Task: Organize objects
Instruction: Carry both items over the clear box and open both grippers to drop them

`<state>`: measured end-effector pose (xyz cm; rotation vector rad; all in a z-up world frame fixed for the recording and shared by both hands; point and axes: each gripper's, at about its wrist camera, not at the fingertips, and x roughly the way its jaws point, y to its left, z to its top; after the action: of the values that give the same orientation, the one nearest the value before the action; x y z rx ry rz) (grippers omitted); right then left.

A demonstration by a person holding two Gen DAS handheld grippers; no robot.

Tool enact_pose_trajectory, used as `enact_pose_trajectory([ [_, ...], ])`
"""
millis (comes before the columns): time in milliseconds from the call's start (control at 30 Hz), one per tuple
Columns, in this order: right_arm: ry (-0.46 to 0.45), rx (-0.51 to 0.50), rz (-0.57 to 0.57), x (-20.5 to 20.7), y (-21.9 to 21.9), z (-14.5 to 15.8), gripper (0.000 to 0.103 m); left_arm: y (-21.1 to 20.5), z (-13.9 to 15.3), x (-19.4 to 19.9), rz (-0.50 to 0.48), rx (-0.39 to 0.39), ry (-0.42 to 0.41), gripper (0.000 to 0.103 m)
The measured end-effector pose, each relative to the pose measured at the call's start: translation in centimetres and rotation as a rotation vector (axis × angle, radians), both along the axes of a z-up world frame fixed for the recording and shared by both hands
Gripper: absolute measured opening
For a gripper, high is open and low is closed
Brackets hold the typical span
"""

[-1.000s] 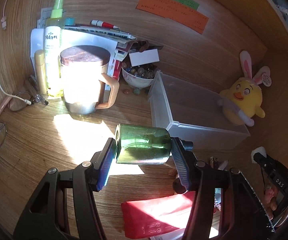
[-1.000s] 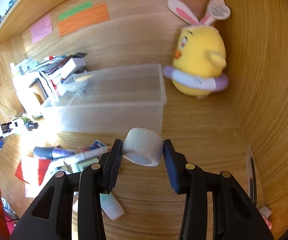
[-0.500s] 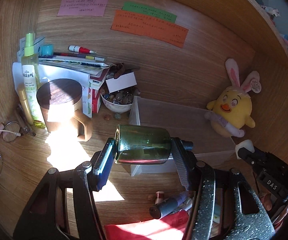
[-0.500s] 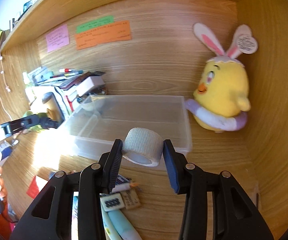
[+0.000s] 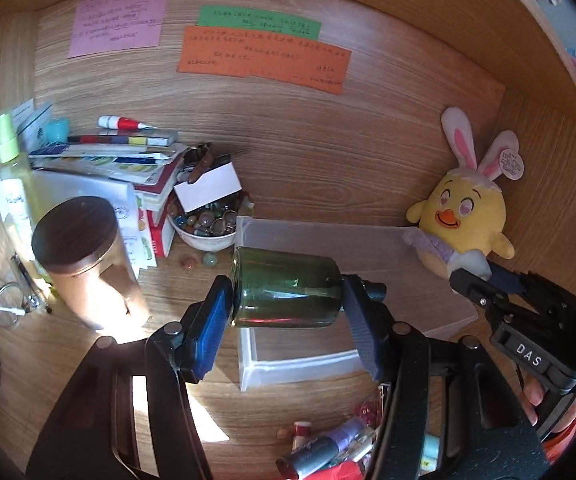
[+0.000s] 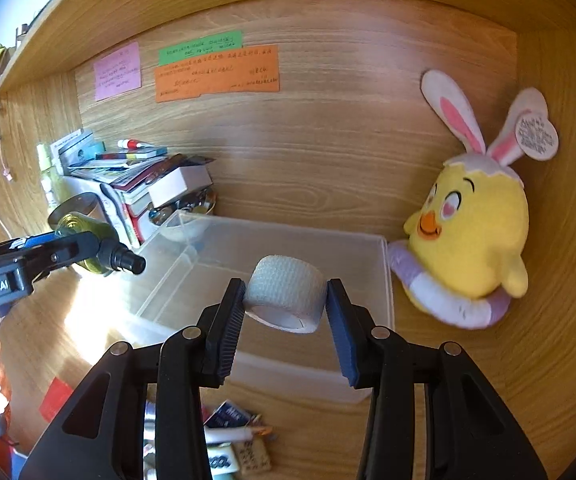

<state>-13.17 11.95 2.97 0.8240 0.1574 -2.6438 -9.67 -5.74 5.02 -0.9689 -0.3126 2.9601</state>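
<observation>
Item, drop-off: our left tool (image 5: 286, 294) grips the green jar (image 5: 286, 288) at frame centre, our right tool (image 6: 286, 304) grips the bandage roll (image 6: 286, 294) over the clear bin (image 6: 384, 280); we should lower both inside its walls before releasing.

yellow plush chick (image 6: 472, 236) beside wall; coloured notes (image 5: 264, 56) on back panel

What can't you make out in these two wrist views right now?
- Sticky notes: writing too small, both views.
- Clear bin floor: left view, partly behind green bottle; right view, behind bandage roll.
- Clutter in front: cut off by the bottom edge and the fingers.
</observation>
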Motion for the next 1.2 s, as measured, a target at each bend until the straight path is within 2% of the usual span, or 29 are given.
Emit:
enact_pose_trajectory([
  [400, -0.078, 0.006, 0.000, -3.8, 0.1, -1.6, 0.038, 0.7, -1.6, -3.5, -0.027, 0.005, -0.091, 0.056],
  [933, -0.194, 0.088, 0.004, -6.0, -0.9, -5.5, 0.038, 3.3, -4.8, -6.4, -0.082, -0.130, -0.207, 0.056],
  [1200, -0.205, 0.110, 0.007, -6.3, -1.5, -6.3, 0.038, 3.7, -5.8, -7.4, -0.115, -0.123, -0.256, 0.056],
])
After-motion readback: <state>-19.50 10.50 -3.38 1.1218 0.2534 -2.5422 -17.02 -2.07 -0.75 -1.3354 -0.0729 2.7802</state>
